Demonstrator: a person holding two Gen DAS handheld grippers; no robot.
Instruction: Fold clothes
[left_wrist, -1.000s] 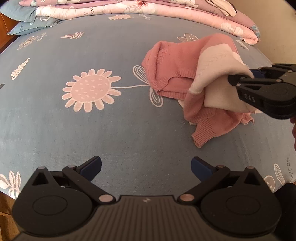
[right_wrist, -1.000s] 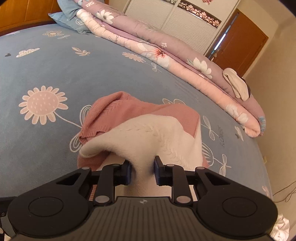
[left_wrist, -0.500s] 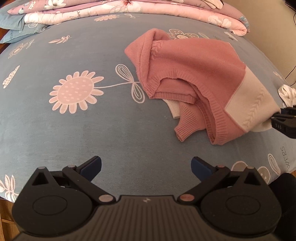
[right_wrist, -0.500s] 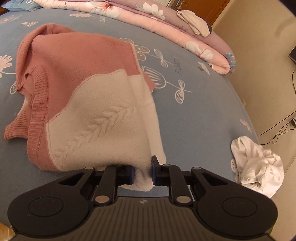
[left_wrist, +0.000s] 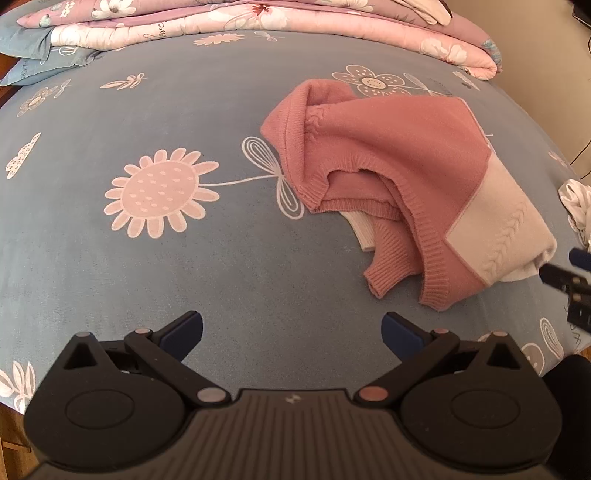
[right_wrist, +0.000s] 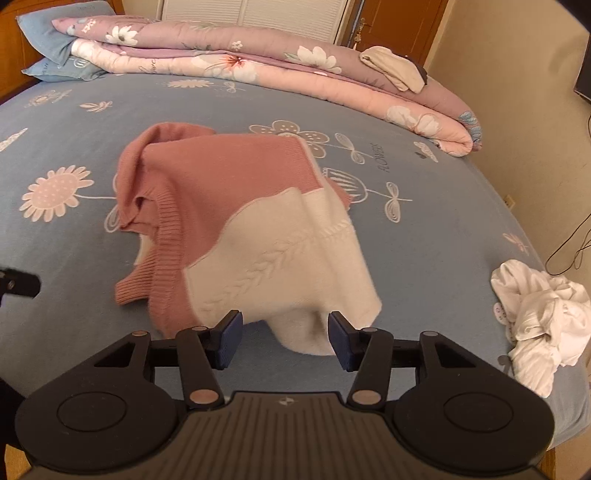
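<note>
The pink-and-cream knit sweater (right_wrist: 236, 221) lies rumpled on the blue floral bedsheet (right_wrist: 424, 258), hem and ribbed edges bunched at 9 o'clock, its cream panel nearest the right gripper (right_wrist: 285, 339). No neat fold is visible; it wants spreading and squaring. The right gripper's jaws stand wide, the cream edge lying loose between them, ungripped. The left gripper (left_wrist: 291, 328) is also spread wide and empty. A crumpled white garment (right_wrist: 543, 317) waits at 3 o'clock.
</note>
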